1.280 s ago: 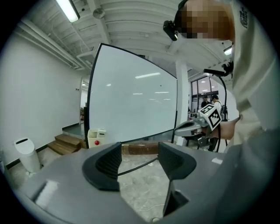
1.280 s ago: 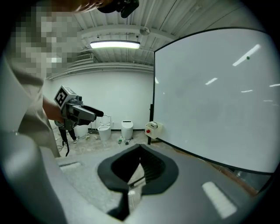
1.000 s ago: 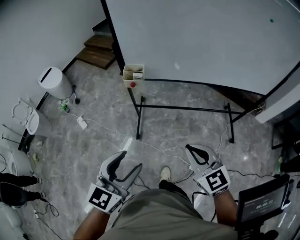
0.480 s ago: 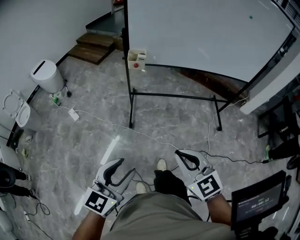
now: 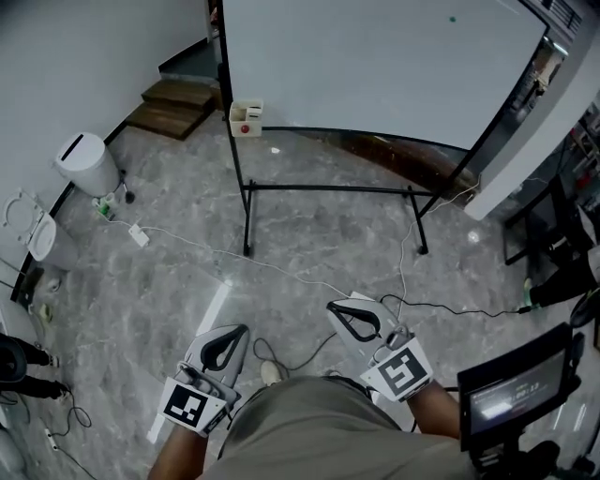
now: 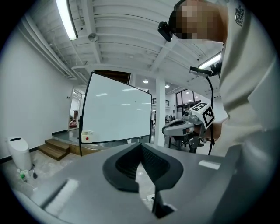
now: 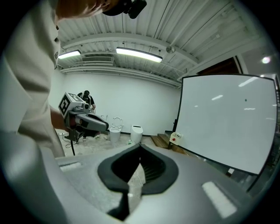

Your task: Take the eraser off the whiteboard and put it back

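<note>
The whiteboard [image 5: 375, 66] stands on a black frame well ahead of me. A small cream box with a red spot [image 5: 246, 117] hangs at its lower left corner, and a tiny dark dot [image 5: 451, 18] sits high on the board. I cannot tell which of them is the eraser. My left gripper [image 5: 244, 329] is low and close to my body; its jaws have just been closing and now meet with nothing between them. My right gripper [image 5: 331, 307] is shut and empty too. Both point toward the board [image 6: 116, 111], far short of it.
A white bin [image 5: 82, 161] and wooden steps [image 5: 173, 103] are at the far left. Cables [image 5: 281, 272] run over the marble floor between me and the board's legs [image 5: 246, 225]. A screen on a stand [image 5: 511, 389] is at my right.
The left jaws went from wide open to shut, empty. Both grippers dropped lower in the head view, and the view swung so the board's right end now shows.
</note>
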